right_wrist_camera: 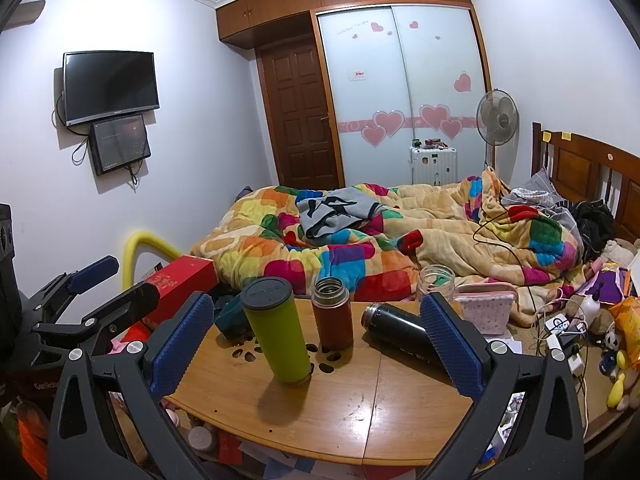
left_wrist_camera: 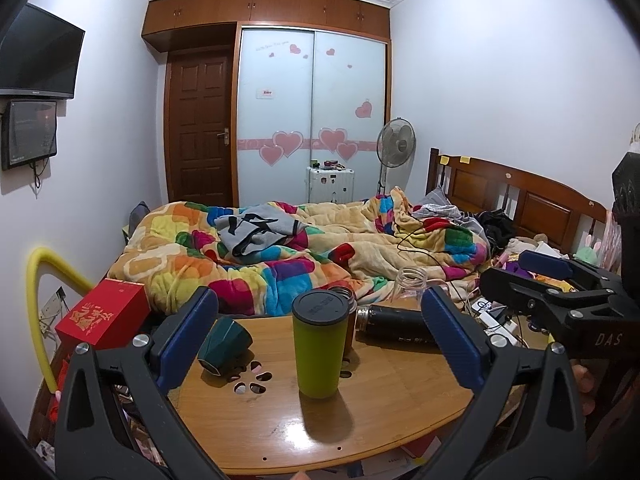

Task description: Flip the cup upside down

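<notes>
A lime-green tumbler (left_wrist_camera: 319, 344) with a dark lid stands upright in the middle of a small wooden table (left_wrist_camera: 320, 420); it also shows in the right wrist view (right_wrist_camera: 276, 330). A dark green cup (left_wrist_camera: 225, 344) lies on its side at the table's left, partly hidden in the right wrist view (right_wrist_camera: 230, 318). My left gripper (left_wrist_camera: 320, 340) is open and empty, above the table's near edge, with the tumbler between its fingers in the picture. My right gripper (right_wrist_camera: 316, 340) is open and empty, beside it to the right.
A brown flask (right_wrist_camera: 332, 314) stands open behind the tumbler. A black flask (right_wrist_camera: 400, 334) lies on its side at the table's right. A clear jar (right_wrist_camera: 437, 282), a pink pouch (right_wrist_camera: 484, 308) and a red box (left_wrist_camera: 102, 316) sit around the table. A bed with a colourful quilt (right_wrist_camera: 380, 240) lies behind.
</notes>
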`<action>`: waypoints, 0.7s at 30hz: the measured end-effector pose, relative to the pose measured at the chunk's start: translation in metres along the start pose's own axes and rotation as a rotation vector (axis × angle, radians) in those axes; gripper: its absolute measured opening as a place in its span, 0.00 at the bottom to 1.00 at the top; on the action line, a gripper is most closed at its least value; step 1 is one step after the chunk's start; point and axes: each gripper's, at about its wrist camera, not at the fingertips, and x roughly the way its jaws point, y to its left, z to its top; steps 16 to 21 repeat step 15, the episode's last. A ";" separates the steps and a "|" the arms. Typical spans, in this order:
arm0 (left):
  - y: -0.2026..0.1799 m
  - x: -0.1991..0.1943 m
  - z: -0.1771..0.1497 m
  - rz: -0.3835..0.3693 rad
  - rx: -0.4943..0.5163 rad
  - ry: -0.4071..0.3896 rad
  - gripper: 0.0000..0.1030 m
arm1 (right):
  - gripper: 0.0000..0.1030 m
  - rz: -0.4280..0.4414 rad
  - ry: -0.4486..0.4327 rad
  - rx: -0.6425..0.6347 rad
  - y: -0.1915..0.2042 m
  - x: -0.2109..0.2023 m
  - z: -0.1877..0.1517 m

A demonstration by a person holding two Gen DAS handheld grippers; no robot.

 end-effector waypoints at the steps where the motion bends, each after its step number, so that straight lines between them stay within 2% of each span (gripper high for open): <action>1: 0.000 0.000 0.000 -0.001 -0.001 0.001 1.00 | 1.00 0.000 -0.001 0.000 0.000 0.001 0.001; 21: -0.005 0.001 -0.003 -0.029 0.016 0.009 1.00 | 1.00 0.001 0.001 0.008 -0.001 -0.001 -0.001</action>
